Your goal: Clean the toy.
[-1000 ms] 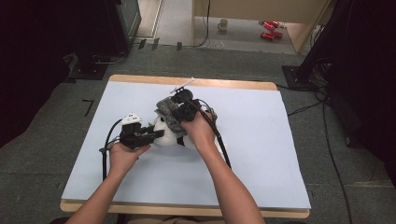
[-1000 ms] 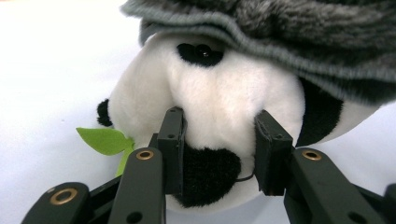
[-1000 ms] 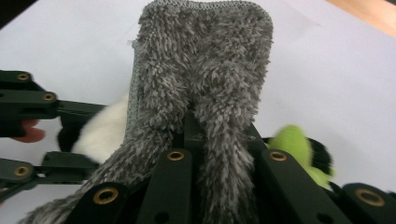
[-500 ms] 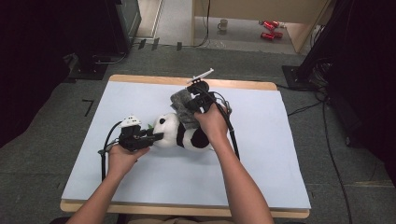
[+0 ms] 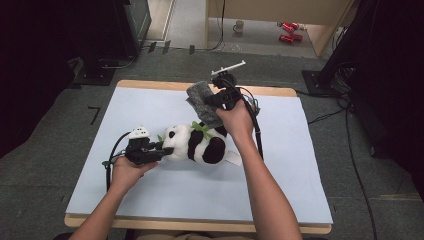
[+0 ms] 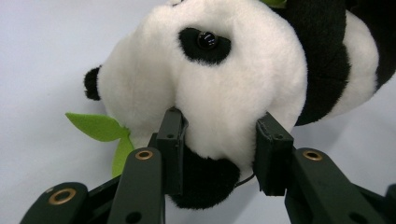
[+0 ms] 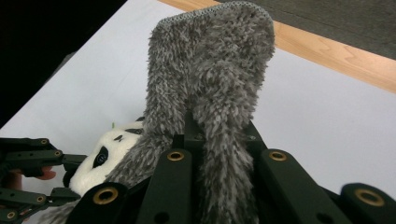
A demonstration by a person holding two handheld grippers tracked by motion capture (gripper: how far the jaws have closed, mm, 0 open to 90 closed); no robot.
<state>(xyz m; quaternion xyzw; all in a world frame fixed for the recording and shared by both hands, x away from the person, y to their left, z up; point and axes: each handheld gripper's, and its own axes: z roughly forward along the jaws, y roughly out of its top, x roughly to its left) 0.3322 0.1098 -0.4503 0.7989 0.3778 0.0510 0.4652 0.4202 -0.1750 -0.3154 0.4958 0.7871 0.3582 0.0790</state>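
A black-and-white panda plush lies on its side on the light blue mat, with green felt leaves at its neck. My left gripper is shut on the panda's snout; in the left gripper view the jaws pinch the white muzzle from both sides, next to a leaf. My right gripper is lifted above the panda and shut on a grey fuzzy cloth. The cloth hangs folded over those jaws, and the panda's face lies below.
The mat covers a wooden table whose edge shows at the far side. A white tag sticks out from the panda's back. On the floor beyond are a cup, red objects and a black cable.
My right gripper has risen and moved toward the far right with the grey cloth, pulling it off the panda. The panda now lies uncovered. The left gripper has stayed put.
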